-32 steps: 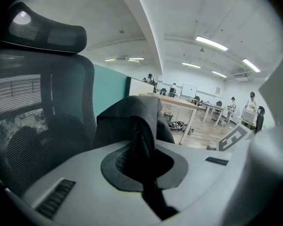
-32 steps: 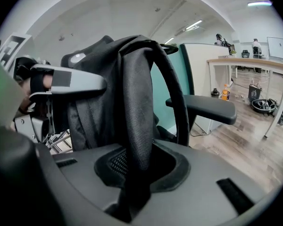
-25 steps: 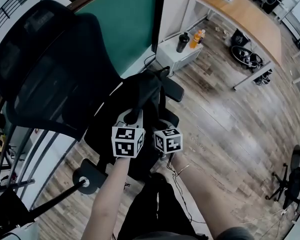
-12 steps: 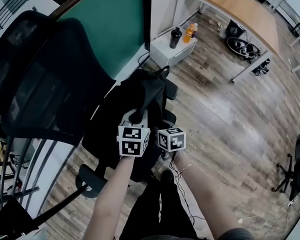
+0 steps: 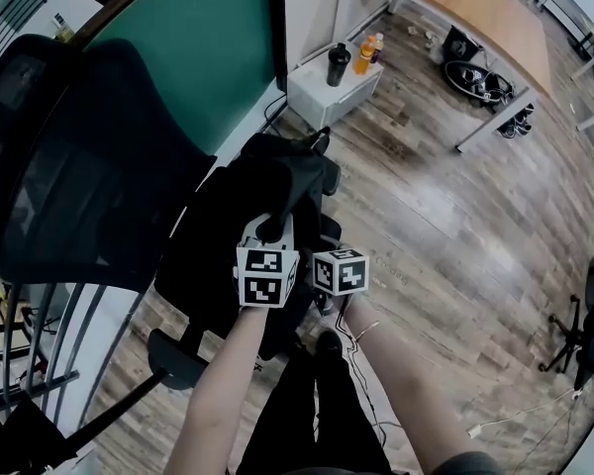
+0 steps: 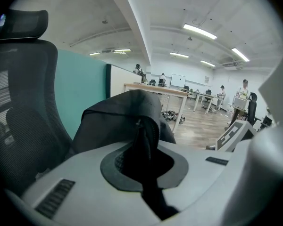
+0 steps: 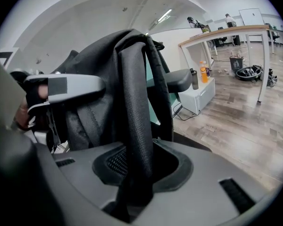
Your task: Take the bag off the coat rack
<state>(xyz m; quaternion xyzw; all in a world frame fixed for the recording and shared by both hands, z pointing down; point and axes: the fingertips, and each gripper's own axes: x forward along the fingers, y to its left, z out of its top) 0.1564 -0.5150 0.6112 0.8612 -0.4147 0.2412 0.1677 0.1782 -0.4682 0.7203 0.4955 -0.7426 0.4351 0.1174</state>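
From the head view, I see the black bag (image 5: 277, 181) in the middle, down in front of me. It sits by the big black chair (image 5: 69, 166), over the seat. I cannot tell if it rests on the seat. My left gripper (image 5: 267, 236) and my right gripper (image 5: 329, 247) are close together, side by side, both at the near edge of the bag. Behind the bag is a green wall (image 5: 208, 57). A small white cabinet (image 5: 327, 92) stands on the wood floor (image 5: 445, 226) with a black bottle (image 5: 337, 64) and an orange bottle (image 5: 367, 52) on top. A long wooden table (image 5: 475, 13) is far off.

From the left gripper view, the jaws are pressed together on a thin fold of the bag's cloth. The rest of the bag rises just past them. The chair back fills the left side.

From the right gripper view, a wide black strap (image 7: 134, 126) of the bag runs up from between the jaws. These jaws have just been opening a little. The strap fills the gap and both pads touch it. The chair's armrest (image 7: 179, 79) pokes out behind the bag.
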